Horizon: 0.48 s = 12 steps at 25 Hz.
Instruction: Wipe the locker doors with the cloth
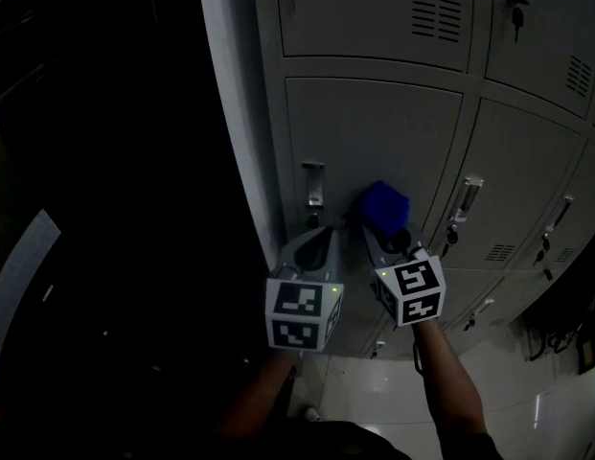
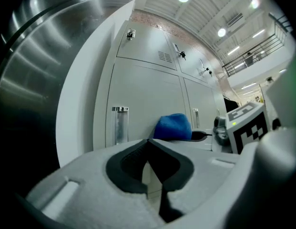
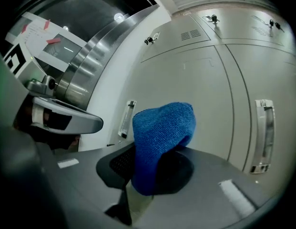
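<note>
**Blue cloth held at the middle locker door**

The right gripper (image 1: 391, 240) has its fingers clamped on a bunched blue cloth (image 1: 385, 207). In the right gripper view the cloth (image 3: 162, 135) rises out from between the dark pads and folds over towards the lockers. The cloth sits at the face of the middle-row locker door (image 1: 374, 132) in the leftmost column. It is in the door's lower half, to the right of the door's metal handle (image 1: 313, 184). Whether the fabric actually presses on the door cannot be told.

The left gripper (image 1: 321, 242) is just beside the right one, below that handle and near the door's left edge. In the left gripper view, the left gripper (image 2: 148, 144) has its fingers closed tip to tip with nothing between them. The cloth (image 2: 173, 127) and the handle (image 2: 120, 124) show beyond them.

The grey lockers carry slotted vents (image 1: 437, 16) on the upper row. A key (image 1: 516, 14) hangs in a lock there. The neighbouring door to the right has its own handle (image 3: 263, 135). Pale glossy floor (image 1: 513, 381) shows below the lockers, and the space to their left is dark.
</note>
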{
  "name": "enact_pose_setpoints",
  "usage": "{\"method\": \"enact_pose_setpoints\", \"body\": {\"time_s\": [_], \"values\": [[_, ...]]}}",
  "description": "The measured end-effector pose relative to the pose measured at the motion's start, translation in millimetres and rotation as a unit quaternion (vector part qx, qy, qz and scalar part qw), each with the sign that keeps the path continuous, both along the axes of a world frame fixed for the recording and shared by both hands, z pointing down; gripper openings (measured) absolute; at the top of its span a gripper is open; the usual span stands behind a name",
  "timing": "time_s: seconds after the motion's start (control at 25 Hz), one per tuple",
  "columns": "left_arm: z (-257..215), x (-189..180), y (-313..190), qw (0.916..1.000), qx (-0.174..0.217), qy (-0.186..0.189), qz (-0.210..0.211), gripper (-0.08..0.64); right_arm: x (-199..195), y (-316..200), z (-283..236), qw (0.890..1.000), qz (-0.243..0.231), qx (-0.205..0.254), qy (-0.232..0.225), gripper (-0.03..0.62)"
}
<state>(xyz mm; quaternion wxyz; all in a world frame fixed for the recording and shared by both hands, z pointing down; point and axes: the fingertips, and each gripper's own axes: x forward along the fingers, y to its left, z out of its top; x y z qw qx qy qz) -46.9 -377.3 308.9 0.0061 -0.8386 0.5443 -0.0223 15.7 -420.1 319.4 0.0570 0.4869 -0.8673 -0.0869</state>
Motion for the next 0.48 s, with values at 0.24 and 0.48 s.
{"method": "enact_pose_setpoints", "body": {"time_s": [0.24,0.48], "values": [[5.1,15.8,-1.2,0.9999,-0.006,0.004,0.013,0.005,44.6,2.7,-0.6,0.999,0.045,0.008,0.005,0.072],[10.4,19.5,-0.2,0.9999,-0.009,0.0,0.012,0.005,68.0,3.9,6.7,0.998,0.067,0.002,0.005,0.072]]}}
